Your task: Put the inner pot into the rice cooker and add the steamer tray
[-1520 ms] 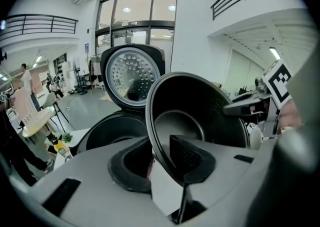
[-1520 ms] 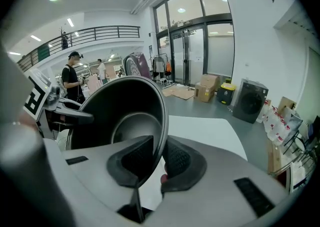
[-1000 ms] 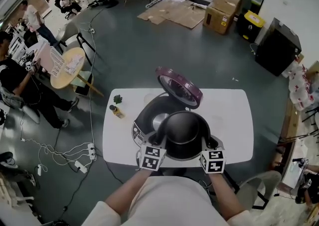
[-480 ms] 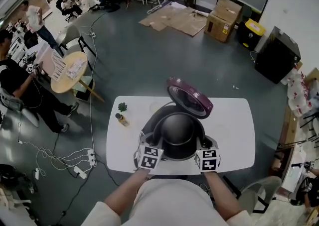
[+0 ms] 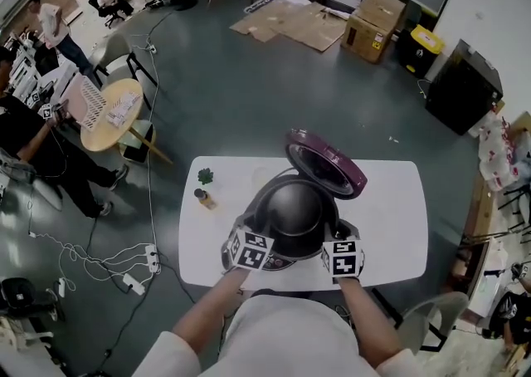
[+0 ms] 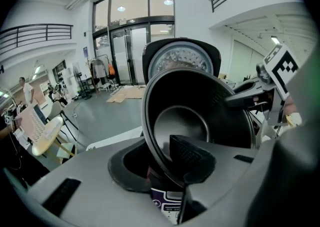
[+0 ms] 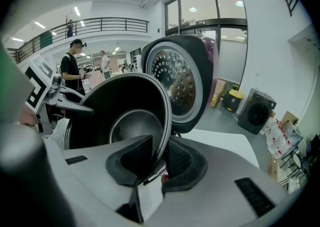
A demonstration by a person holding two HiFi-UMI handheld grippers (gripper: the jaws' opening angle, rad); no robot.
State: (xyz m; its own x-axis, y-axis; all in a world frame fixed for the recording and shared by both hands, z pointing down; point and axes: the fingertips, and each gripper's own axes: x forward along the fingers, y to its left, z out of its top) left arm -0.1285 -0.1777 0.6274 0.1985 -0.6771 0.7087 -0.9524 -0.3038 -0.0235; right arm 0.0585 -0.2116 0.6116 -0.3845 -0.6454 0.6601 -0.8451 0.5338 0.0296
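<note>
Farther over the rice cooker (image 5: 320, 158) than before, I am pinching the inner pot (image 5: 294, 209) by its rim in left hand-held gripper (image 5: 264, 232) and right hand-held gripper (image 5: 333, 236).

Grey floor (image 5: 232, 76) — flattened cardboard (image 5: 290, 22), round wooden table (image 5: 108, 114).

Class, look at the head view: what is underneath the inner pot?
The rice cooker, its purple front panel peeking out below the inner pot. The cooker's cavity cannot be seen: the pot covers it.

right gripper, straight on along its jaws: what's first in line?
The right gripper is clamped on the rim of the inner pot, so the pot comes first; beyond it, probably the open lid, depth unclear.
</note>
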